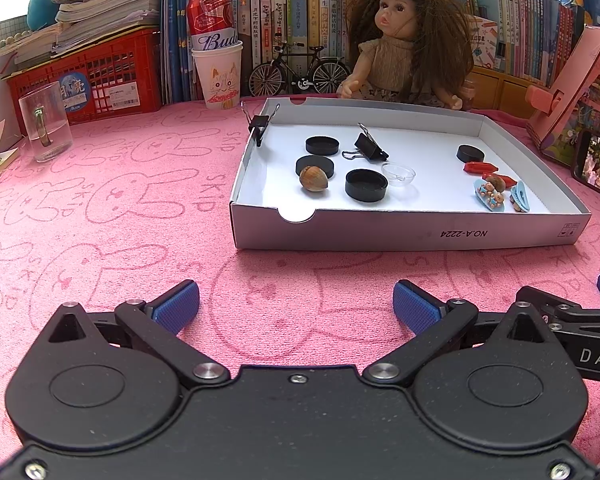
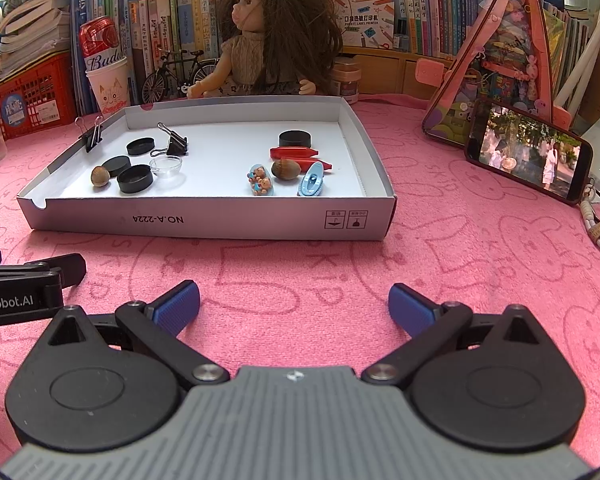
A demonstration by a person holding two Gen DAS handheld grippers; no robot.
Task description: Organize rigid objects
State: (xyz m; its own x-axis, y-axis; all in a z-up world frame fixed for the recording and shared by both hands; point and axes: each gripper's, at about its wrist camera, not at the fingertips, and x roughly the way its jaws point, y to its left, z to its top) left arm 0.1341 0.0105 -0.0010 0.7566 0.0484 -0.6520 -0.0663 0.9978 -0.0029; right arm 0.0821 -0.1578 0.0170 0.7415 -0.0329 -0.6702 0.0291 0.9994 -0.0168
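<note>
Both my tongs hang low over the pink rabbit-print cloth (image 1: 120, 200), short of the white cardboard tray (image 1: 400, 232): my left gripper (image 1: 296, 304) has its blue pads spread wide with nothing between them, and my right gripper (image 2: 294, 304) is the same, wide apart and empty. Everything to be sorted lies inside the tray. On its left half sit three black round caps (image 1: 366, 185), a hazelnut (image 1: 313, 178) touching one of them, a clear little dome (image 1: 399, 174) and a black binder clip (image 1: 370, 147); a second binder clip (image 1: 259, 124) is clamped on the tray's left wall. On the right half are another black cap (image 2: 295, 138), two red pieces (image 2: 296, 153), a second nut (image 2: 286, 169) and two blue hair clips (image 2: 311, 180) (one carries tiny bears). A doll (image 2: 272, 36) sits just behind the tray.
</note>
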